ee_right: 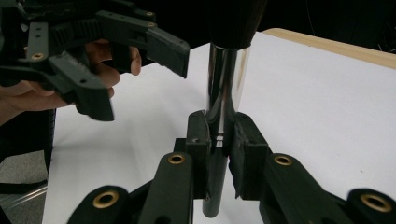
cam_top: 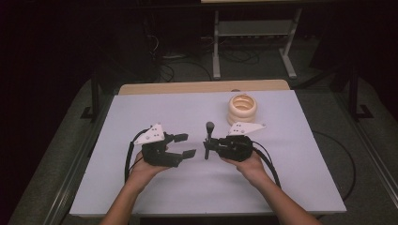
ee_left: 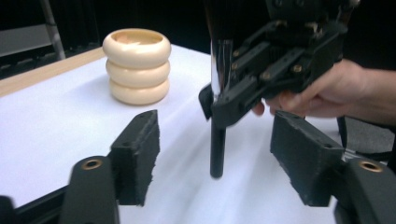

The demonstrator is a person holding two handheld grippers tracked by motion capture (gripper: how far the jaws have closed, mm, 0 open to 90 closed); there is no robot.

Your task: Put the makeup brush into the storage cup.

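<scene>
A makeup brush (cam_top: 209,127) with a black handle, a chrome ferrule (ee_right: 226,79) and a dark head stands upright near the middle of the white table (cam_top: 141,112). My right gripper (cam_top: 207,146) is shut on its handle just under the ferrule, and the handle's lower end (ee_left: 217,149) hangs just above the table top. My left gripper (cam_top: 185,145) is open a short way to the left of the brush, jaws wide apart and pointing at it, holding nothing. A cream holder of three stacked rings (cam_top: 242,108) stands behind the right hand, open at the top.
The table's wooden far edge (cam_top: 202,86) runs behind the holder. Black cables (cam_top: 270,164) trail from both grippers toward the front edge. Beyond the table, a grey metal frame (cam_top: 253,42) stands on a dark floor.
</scene>
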